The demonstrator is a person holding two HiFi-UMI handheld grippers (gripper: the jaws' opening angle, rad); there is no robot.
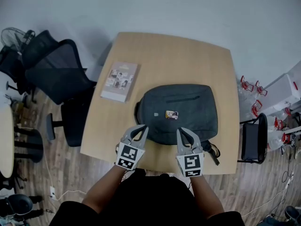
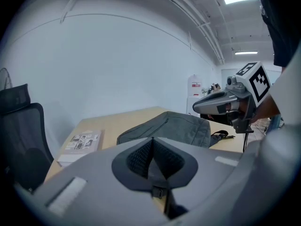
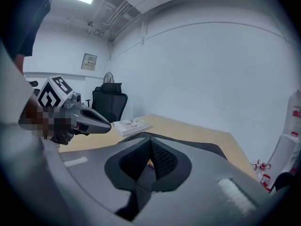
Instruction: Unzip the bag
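A dark grey backpack (image 1: 181, 112) lies flat on the wooden table (image 1: 164, 51), with a small yellow tag (image 1: 171, 115) on its front. Its zips are closed as far as I can see. My left gripper (image 1: 143, 126) hovers at the bag's near left corner, its jaws shut together on nothing. My right gripper (image 1: 180, 131) hangs over the bag's near edge, also shut and empty. In the left gripper view the closed jaws (image 2: 151, 142) point at the bag (image 2: 183, 128), and the right gripper (image 2: 196, 108) shows beside it. The right gripper view looks past closed jaws (image 3: 150, 142) over the bag (image 3: 212, 146).
A thin book (image 1: 120, 81) lies on the table left of the bag. A black office chair (image 1: 56, 74) stands at the table's left side and another black chair (image 1: 254, 142) at its right. The bag's straps (image 1: 212, 150) trail off the near right edge.
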